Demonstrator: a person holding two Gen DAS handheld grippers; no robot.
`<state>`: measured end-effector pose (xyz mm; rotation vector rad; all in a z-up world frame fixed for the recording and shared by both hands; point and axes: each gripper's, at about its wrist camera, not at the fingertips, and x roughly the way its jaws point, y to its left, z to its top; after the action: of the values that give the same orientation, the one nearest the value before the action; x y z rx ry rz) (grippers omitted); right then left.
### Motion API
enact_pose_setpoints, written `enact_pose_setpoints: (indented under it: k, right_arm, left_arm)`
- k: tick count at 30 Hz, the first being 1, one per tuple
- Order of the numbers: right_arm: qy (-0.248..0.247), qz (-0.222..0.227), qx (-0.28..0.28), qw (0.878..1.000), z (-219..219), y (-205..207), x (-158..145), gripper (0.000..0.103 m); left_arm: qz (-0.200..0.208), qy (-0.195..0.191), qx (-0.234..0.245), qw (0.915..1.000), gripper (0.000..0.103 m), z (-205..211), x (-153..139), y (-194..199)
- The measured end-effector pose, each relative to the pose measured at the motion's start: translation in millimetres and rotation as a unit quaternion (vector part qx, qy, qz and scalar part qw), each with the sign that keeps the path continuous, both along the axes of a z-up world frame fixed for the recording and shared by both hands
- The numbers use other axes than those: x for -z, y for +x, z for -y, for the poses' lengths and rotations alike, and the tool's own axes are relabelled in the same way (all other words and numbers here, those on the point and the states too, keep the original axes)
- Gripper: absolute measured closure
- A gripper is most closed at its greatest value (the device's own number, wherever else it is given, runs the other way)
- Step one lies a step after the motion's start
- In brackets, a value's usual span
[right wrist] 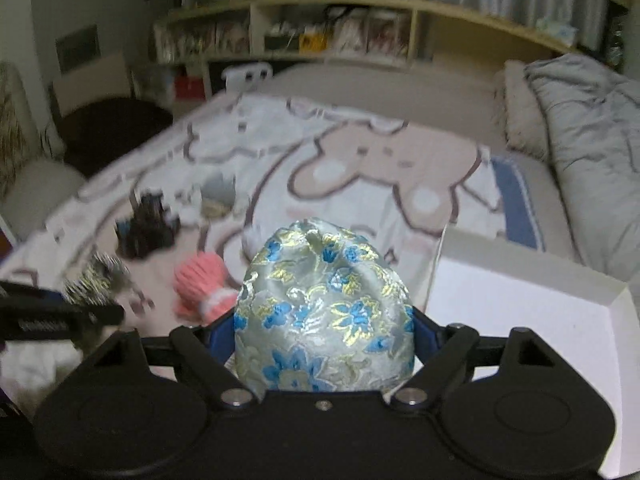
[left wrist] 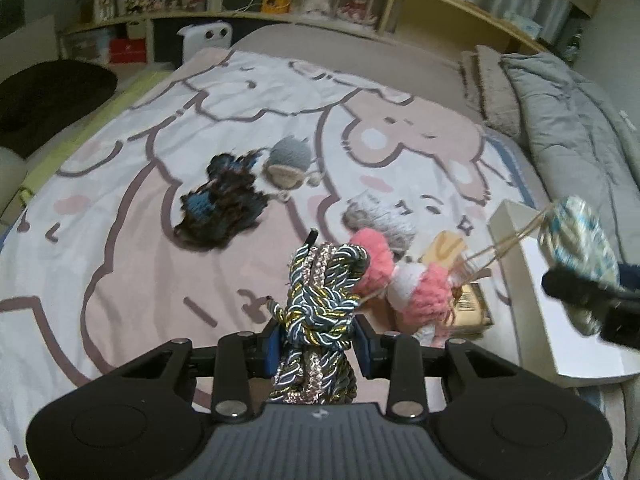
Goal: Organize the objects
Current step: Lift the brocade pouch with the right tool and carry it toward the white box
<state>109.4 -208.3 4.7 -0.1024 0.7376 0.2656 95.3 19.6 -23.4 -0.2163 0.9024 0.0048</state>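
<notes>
My left gripper (left wrist: 320,344) is shut on a bundle of braided grey, gold and pink cord (left wrist: 324,292), held above the cartoon-print blanket (left wrist: 140,240). My right gripper (right wrist: 324,332) is shut on a silver brocade pouch with blue flowers (right wrist: 324,312), lifted beside the open white box (right wrist: 520,320). In the left wrist view the pouch (left wrist: 576,232) hangs over the white box (left wrist: 560,320), its drawstrings trailing left. A pink and white knitted piece (left wrist: 400,276), a grey fluffy ball (left wrist: 380,216), a dark blue-brown knit (left wrist: 220,204) and a grey knitted cap (left wrist: 288,160) lie on the blanket.
A beige packet (left wrist: 472,304) lies between the pink knit and the box. A folded grey quilt (left wrist: 580,140) lines the bed's right side. Shelves with boxes (left wrist: 280,0) stand behind the bed, and a black chair (left wrist: 48,96) is at the left.
</notes>
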Motion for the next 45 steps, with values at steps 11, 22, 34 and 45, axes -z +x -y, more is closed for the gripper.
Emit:
enact_pose_setpoints:
  k: [11, 22, 34, 45]
  right_arm:
    - [0.043, 0.078, -0.032, 0.996, -10.4, -37.7, -72.1, 0.018]
    - [0.009, 0.016, -0.037, 0.999, -27.5, -20.8, -36.4, 0.018]
    - [-0.017, -0.056, 0.002, 0.998, 8.1, 7.0, 23.8, 0.018]
    - [-0.076, -0.074, 0.034, 0.994, 41.2, 20.1, 46.8, 0.018]
  left_arm:
    - [0.031, -0.009, 0.022, 0.9992, 0.066, 4.6, -24.5, -15.9]
    - [0.029, -0.018, 0.025, 0.9991, 0.066, -0.4, -24.8, -17.7]
    - [-0.021, -0.002, 0.055, 0.9983, 0.066, 30.0, -1.2, 17.2]
    - [-0.049, 0.024, 0.095, 0.9940, 0.066, 75.6, 29.5, 43.7]
